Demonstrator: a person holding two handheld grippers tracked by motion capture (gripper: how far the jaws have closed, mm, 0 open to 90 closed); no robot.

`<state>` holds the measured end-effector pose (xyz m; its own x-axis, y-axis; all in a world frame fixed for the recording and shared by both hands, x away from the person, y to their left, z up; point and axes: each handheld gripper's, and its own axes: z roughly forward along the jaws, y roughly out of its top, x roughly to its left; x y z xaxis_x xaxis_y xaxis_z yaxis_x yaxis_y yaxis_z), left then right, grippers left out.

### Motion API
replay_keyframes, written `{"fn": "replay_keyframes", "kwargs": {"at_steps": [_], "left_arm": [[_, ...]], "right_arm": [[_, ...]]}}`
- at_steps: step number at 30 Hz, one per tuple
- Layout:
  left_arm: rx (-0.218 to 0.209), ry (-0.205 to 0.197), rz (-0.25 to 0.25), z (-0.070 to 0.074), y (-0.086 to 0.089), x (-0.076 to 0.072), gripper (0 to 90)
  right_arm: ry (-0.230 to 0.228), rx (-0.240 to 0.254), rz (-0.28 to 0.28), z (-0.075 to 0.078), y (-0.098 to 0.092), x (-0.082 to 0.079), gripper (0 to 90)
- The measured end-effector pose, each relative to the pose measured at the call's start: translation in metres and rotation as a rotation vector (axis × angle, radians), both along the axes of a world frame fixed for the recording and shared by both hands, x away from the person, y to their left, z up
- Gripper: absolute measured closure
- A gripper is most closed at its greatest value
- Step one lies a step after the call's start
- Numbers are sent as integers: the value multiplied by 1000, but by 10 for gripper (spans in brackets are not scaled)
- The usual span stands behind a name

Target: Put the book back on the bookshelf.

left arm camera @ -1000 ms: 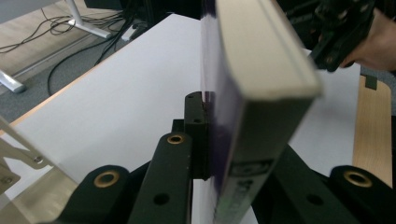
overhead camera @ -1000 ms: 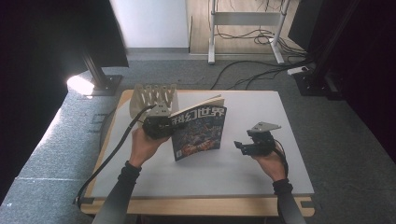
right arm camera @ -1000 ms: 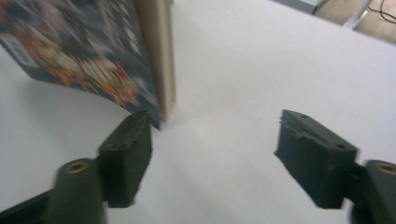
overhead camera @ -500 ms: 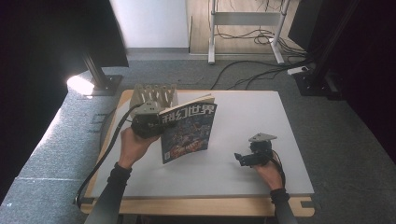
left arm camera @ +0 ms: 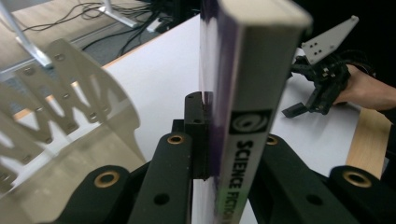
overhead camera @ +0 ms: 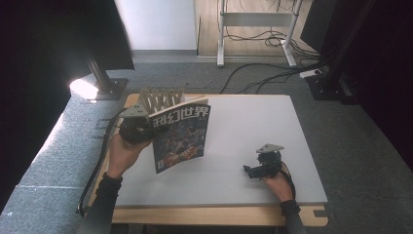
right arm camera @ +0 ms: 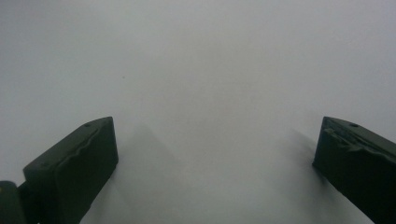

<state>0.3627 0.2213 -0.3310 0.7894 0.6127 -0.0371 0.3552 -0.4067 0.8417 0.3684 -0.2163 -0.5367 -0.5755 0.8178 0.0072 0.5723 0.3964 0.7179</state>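
Observation:
A magazine [overhead camera: 180,139] with a dark illustrated cover stands upright above the white table [overhead camera: 253,122], left of centre. My left gripper [overhead camera: 142,130] is shut on its spine edge. In the left gripper view the spine [left arm camera: 247,107] reads "SCIENCE FICTION" and sits clamped in the left gripper [left arm camera: 233,140]. My right gripper [overhead camera: 251,170] rests low on the table near the front right. Its jaws have just been opening, and in the right gripper view the right gripper [right arm camera: 217,158] stands open over bare table with nothing between its fingers.
A clear plastic file rack [overhead camera: 160,97] with zigzag dividers stands at the table's back left, just behind the magazine; it is also in the left gripper view [left arm camera: 60,93]. Cables and a metal stand lie on the floor beyond. A wooden edge [overhead camera: 214,214] runs along the front.
The left gripper has carried the magazine left and up, toward the rack. The right gripper has sunk toward the table's front and spread its jaws.

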Motion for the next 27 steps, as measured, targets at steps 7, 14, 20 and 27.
{"fn": "replay_keyframes", "kwargs": {"at_steps": [7,14,20,27], "left_arm": [[4,3,58,7,23,-5,828],[-8,-5,131,13,48,-6,828],[-7,-2,196,19,68,-6,828],[-15,-15,291,20,93,-3,828]], "right_arm": [[-1,0,0,0,0,0,0],[-2,0,1,0,0,0,0],[-1,1,1,0,0,0,0],[-2,2,0,0,0,0,0]]}}
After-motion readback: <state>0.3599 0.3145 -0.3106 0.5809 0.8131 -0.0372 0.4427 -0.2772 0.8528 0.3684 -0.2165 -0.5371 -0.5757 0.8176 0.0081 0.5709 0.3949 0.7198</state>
